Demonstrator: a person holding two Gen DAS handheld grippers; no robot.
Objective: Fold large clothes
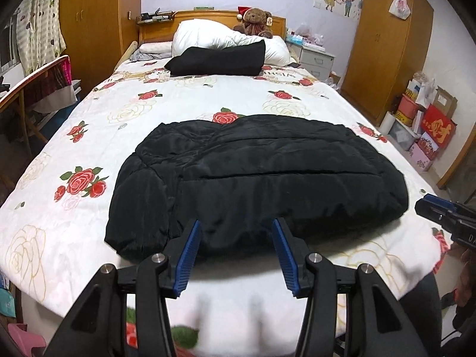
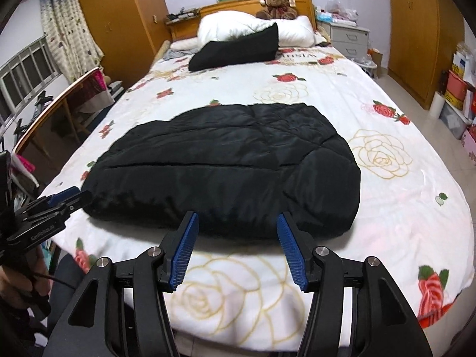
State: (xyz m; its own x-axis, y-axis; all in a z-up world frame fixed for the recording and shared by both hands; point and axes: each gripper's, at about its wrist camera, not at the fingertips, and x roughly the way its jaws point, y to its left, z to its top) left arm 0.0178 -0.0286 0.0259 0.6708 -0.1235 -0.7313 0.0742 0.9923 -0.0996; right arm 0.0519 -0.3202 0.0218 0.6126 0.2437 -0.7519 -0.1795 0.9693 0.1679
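Jacket [image 1: 258, 178], black and quilted, lies folded into a compact bundle across the near end of the bed [image 1: 166, 110], its long edge toward the person so both hands can reach it. The left gripper [image 1: 235, 253] and right gripper [image 2: 236, 247] each hover just short of that near edge with blue pads spread and nothing between them, probably a release posture with the fold looking finished or close to it. A second black folded garment [image 1: 217, 59] rests near the white pillows [image 1: 208, 34], likely set aside there to keep the working area free. Each gripper shows at the other view's edge.
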